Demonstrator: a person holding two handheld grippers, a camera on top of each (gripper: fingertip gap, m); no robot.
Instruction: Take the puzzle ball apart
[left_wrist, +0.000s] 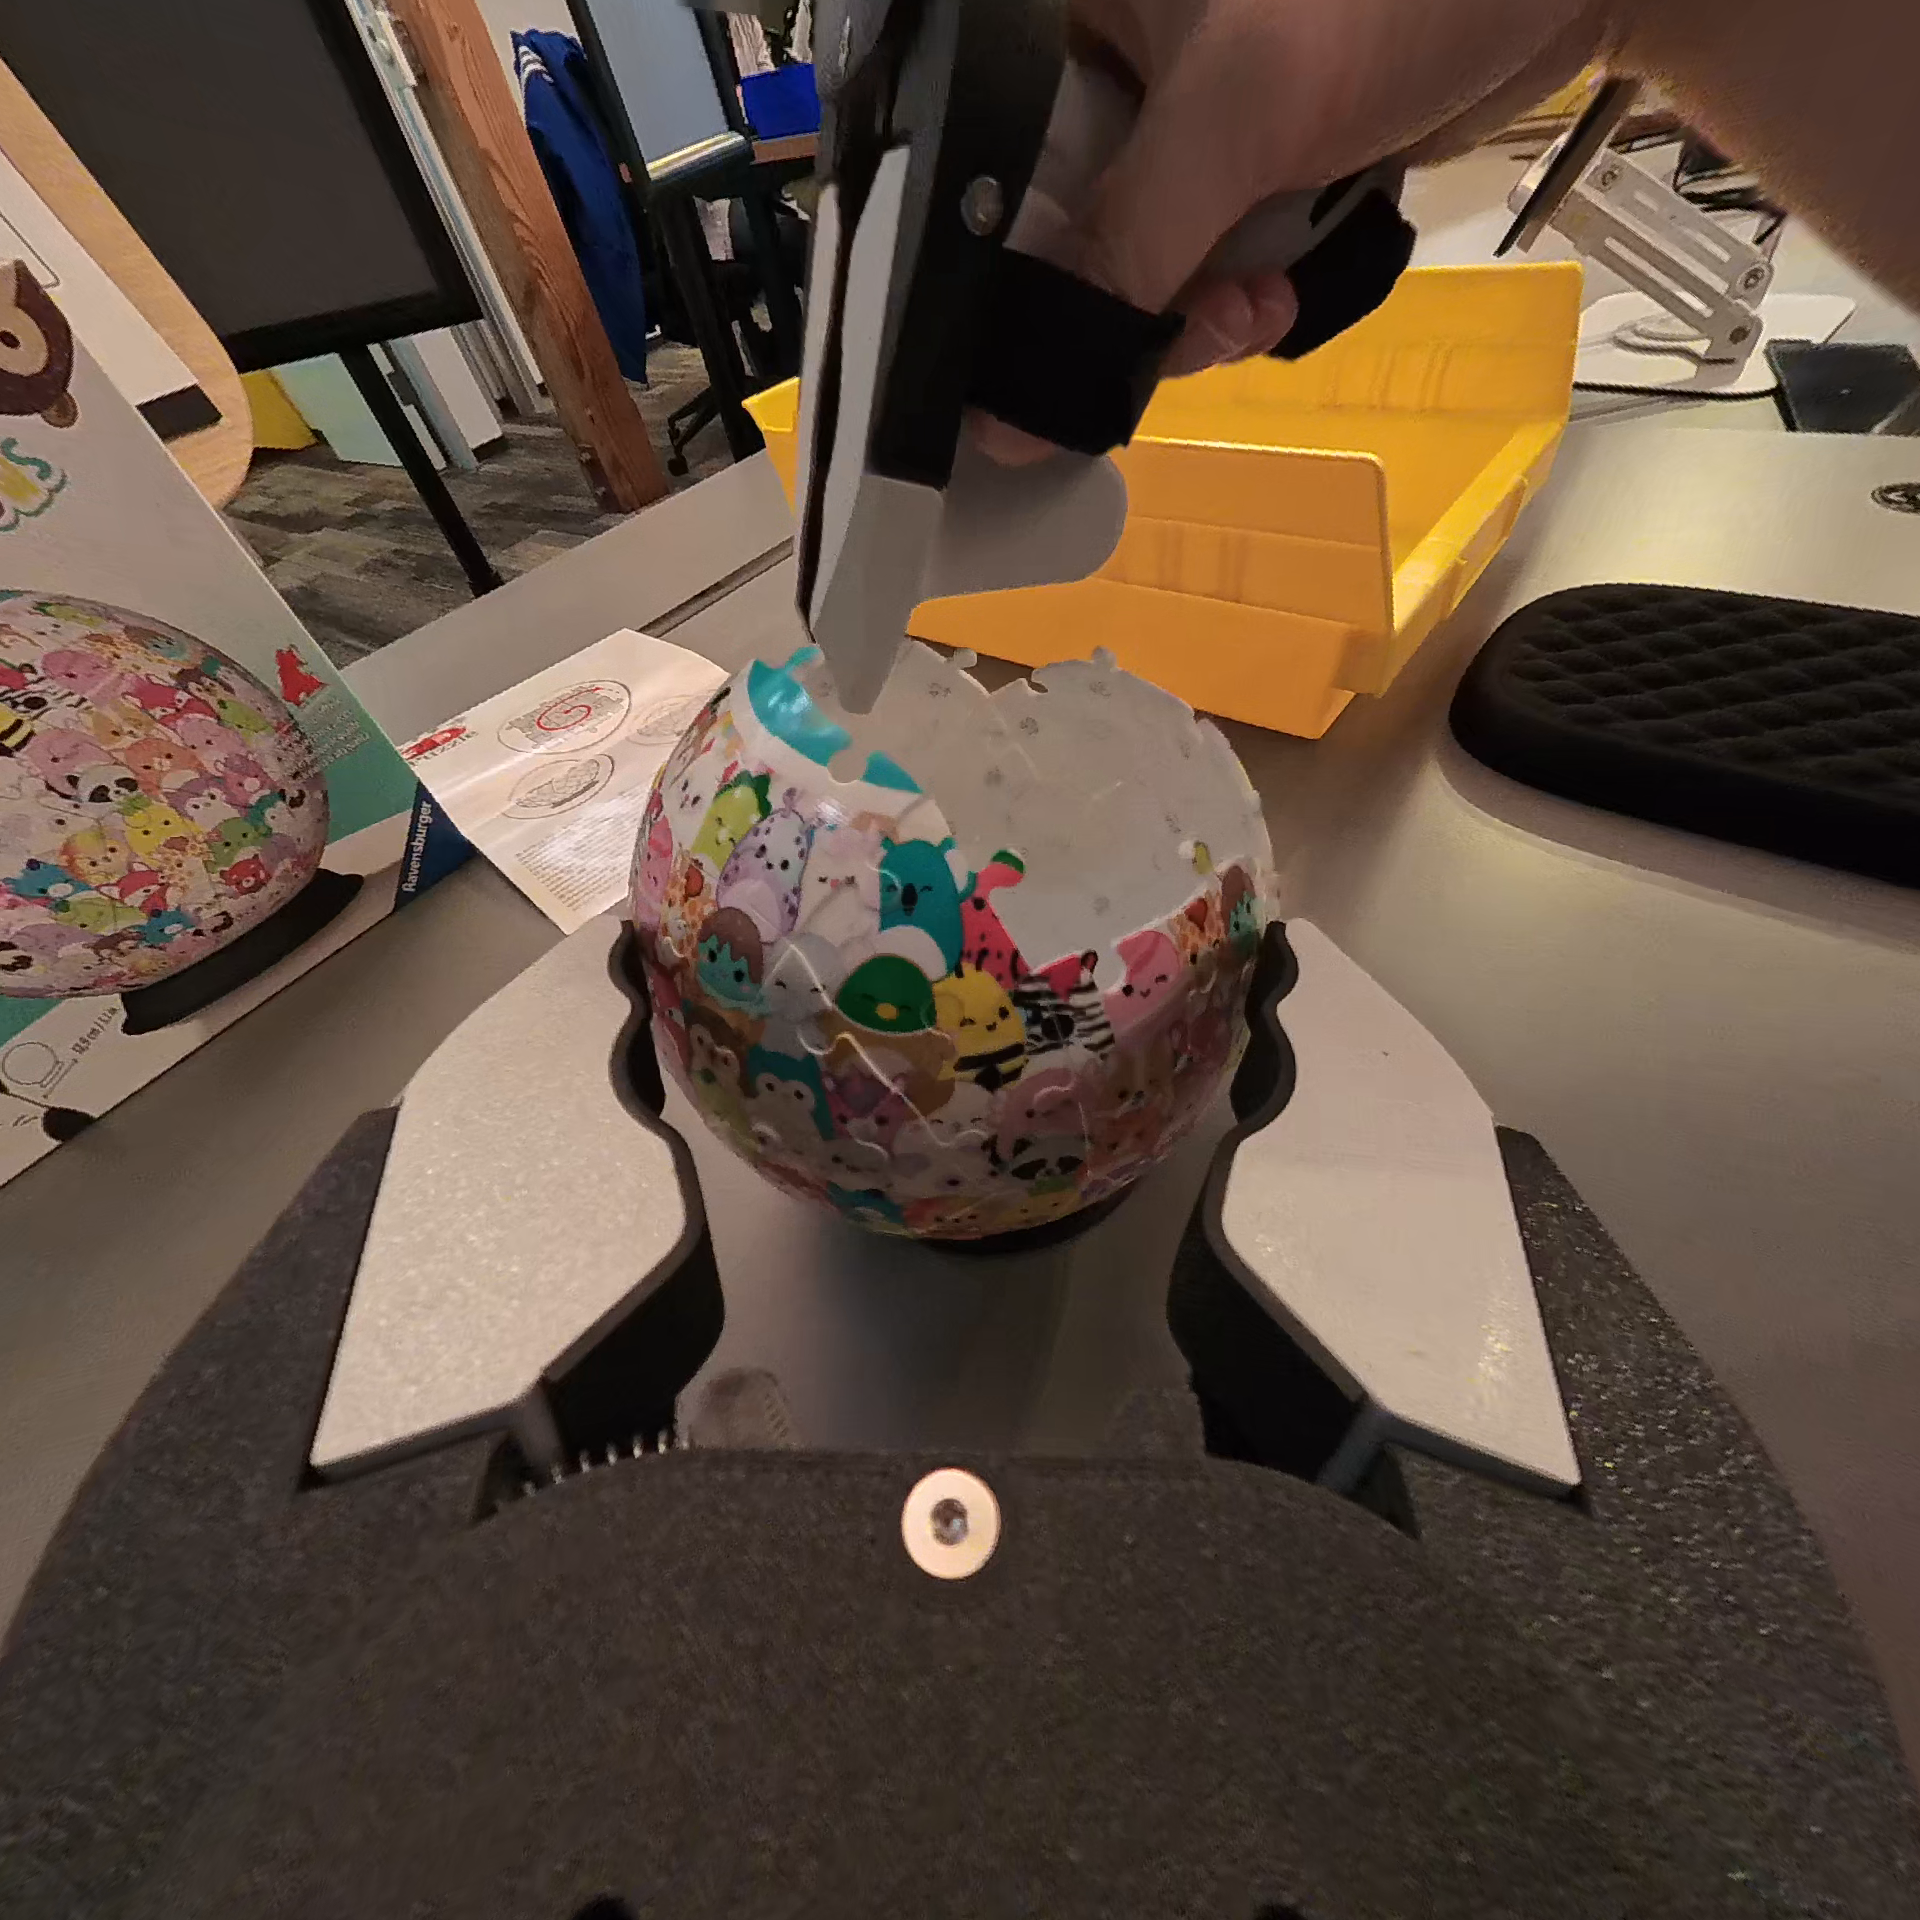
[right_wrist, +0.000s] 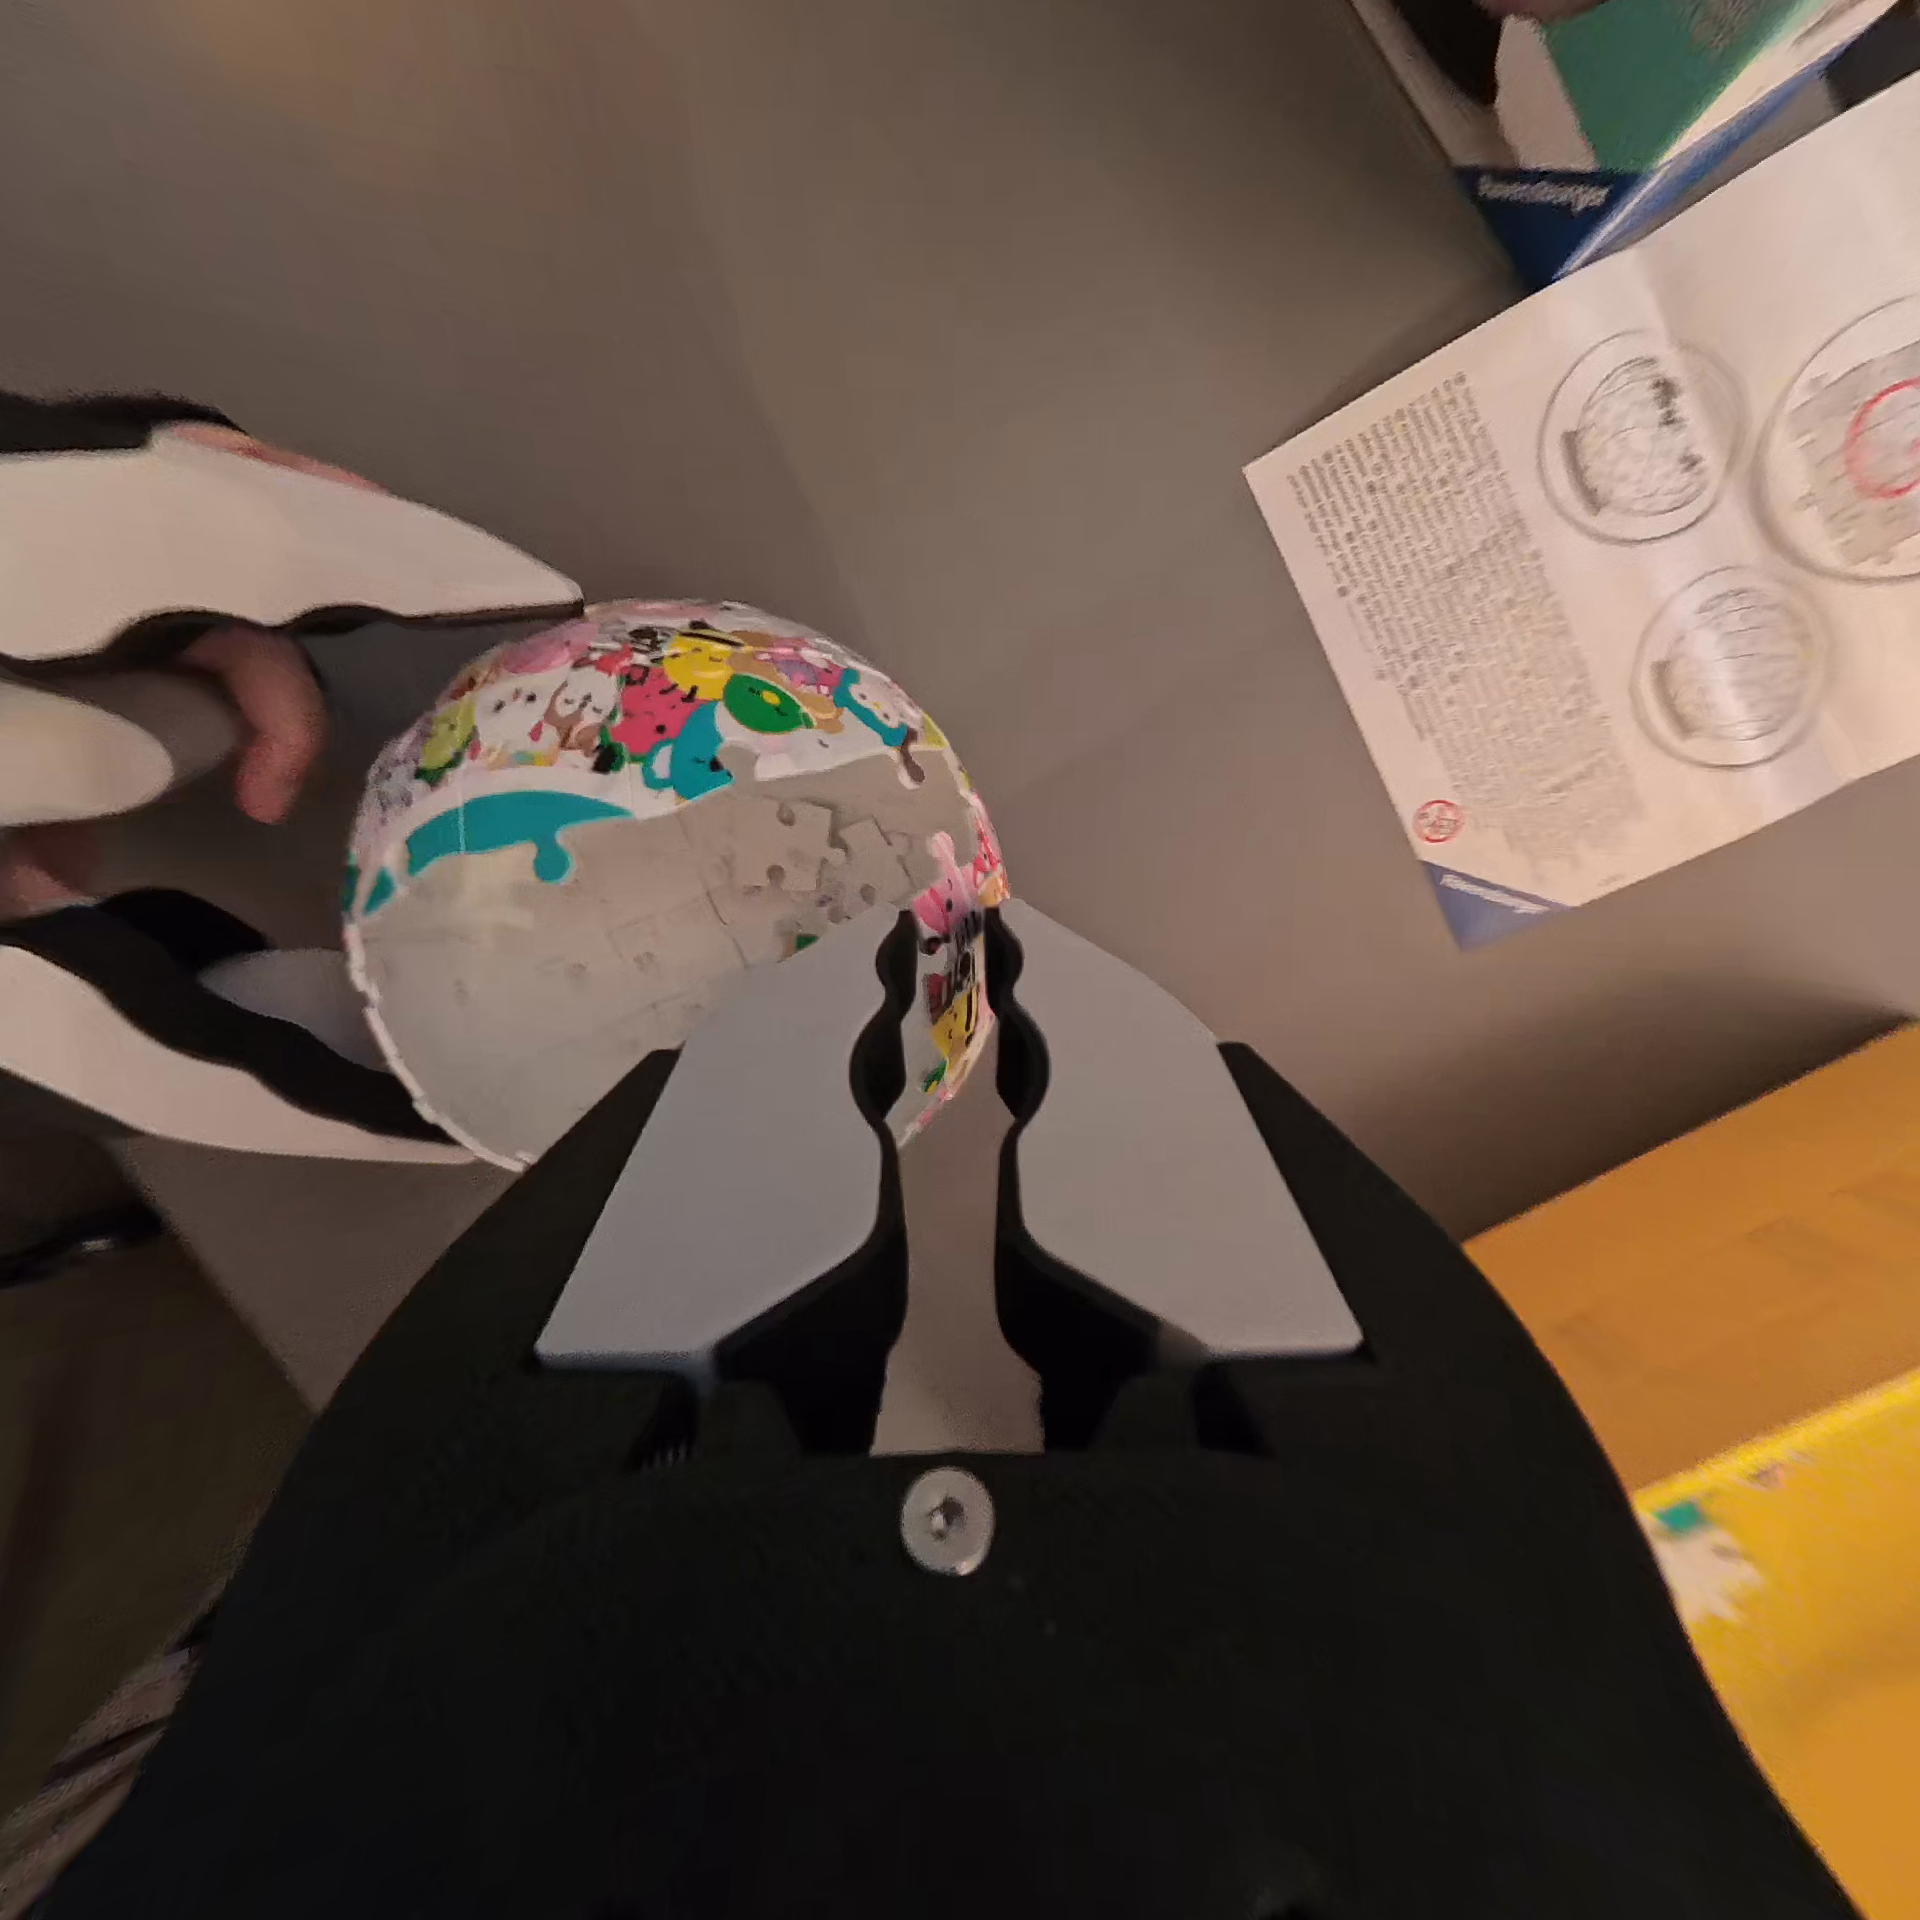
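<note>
jaws clamp puzzle ball (left_wrist: 951, 966); right gripper (right_wrist: 948, 930) pinches rim.

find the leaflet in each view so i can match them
Left wrist view: the leaflet lies left of centre on the table, between the box and the ball.
Right wrist view: it is at the right edge, upper half.
Shared landmark: the ball.
</note>
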